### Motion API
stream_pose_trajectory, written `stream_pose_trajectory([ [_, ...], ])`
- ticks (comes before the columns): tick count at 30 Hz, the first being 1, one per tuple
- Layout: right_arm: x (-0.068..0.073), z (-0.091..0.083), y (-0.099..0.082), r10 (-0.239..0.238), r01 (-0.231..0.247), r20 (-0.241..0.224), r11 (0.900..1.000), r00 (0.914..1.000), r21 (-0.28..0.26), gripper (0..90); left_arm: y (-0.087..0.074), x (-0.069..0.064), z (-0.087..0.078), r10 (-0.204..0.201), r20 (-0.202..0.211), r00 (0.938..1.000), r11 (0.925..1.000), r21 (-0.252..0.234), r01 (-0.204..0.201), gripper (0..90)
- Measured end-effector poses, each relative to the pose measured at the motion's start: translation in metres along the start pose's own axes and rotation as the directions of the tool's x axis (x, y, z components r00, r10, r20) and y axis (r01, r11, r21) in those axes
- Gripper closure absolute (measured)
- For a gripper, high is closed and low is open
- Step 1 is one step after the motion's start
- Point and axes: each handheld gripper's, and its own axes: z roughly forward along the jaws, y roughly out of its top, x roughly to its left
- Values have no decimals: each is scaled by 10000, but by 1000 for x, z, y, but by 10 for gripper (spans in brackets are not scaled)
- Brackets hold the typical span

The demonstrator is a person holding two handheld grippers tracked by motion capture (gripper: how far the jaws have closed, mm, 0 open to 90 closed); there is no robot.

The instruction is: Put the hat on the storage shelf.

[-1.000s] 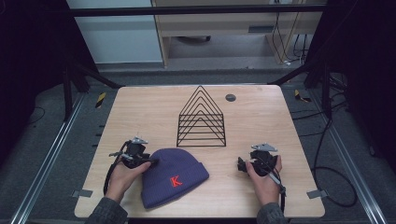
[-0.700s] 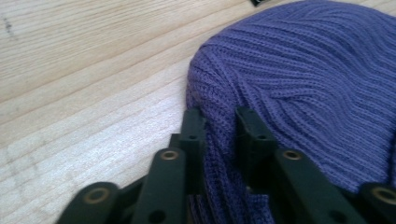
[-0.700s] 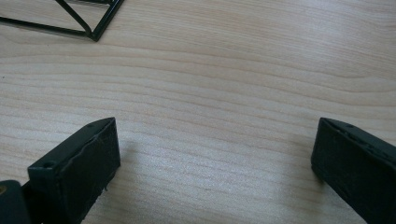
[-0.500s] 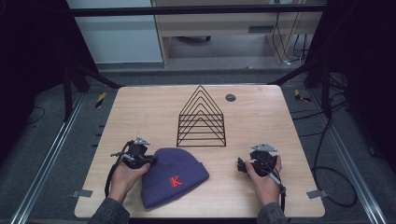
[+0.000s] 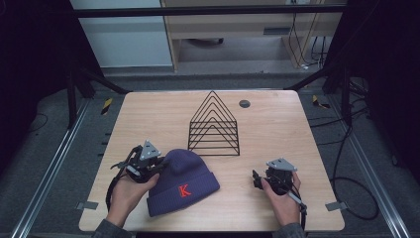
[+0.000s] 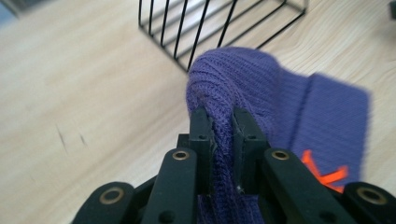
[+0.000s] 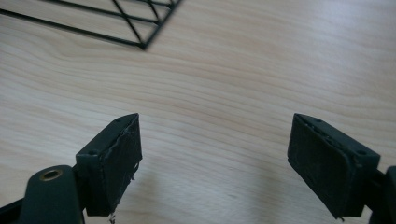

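Observation:
A purple knitted beanie (image 5: 184, 184) with a red K lies on the wooden table (image 5: 277, 124) near its front edge. My left gripper (image 5: 159, 166) is shut on the crown of the beanie (image 6: 243, 88), and a fold of knit is pinched between its jaws and raised off the table. My right gripper (image 5: 255, 179) sits at the front right, apart from the beanie. In the right gripper view my right gripper (image 7: 215, 158) is open with bare wood between its pads (image 7: 119, 158); its jaws have just been closing a little.
A black wire rack (image 5: 214, 124) with triangular dividers stands in the middle of the table, just behind the beanie. A small dark disc (image 5: 244, 103) lies near the far edge. Dark frame posts flank the table.
My left gripper closed on the beanie's crown and lifted it, pulling the knit up and slightly right. The right hand stayed in place.

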Motion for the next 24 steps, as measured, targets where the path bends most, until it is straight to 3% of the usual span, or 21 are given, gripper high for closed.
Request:
stream_pose_trajectory([
  [4, 15, -15, 9, -463, 436, -527, 9977, 9975, -526, 178, 14, -7, -19, 698, -47, 9975, 9970, -324, -699, 800],
  [7, 28, -26, 19, -758, 645, -1157, 9930, 9904, -990, 203, 20, -9, -30, 1013, 9, 9949, 9933, -565, -1010, 802],
  [10, 42, -35, 28, -1236, 1020, -1605, 9854, 9793, -1366, 226, 28, -9, -45, 1422, -100, 9898, 9854, -934, -1425, 804],
  [14, 57, -46, 41, -1890, 1517, -2054, 9711, 9603, -1844, 270, 37, -6, -62, 1610, -106, 9869, 9797, -1193, -1611, 805],
  [18, 75, -56, 57, -2702, 2165, -2631, 9522, 9262, -2156, 309, 45, 1, -76, 1796, -312, 9832, 9737, -1369, -1822, 805],
  [19, 77, -57, 59, -2785, 2233, -2706, 9501, 9215, -2177, 317, 47, 3, -80, 1769, -328, 9837, 9725, -1478, -1799, 805],
  [24, 96, -53, 73, -3558, 2933, -3347, 9295, 8726, -2236, 355, 55, 12, -102, 1887, -408, 9812, 9620, -1929, -1930, 804],
])
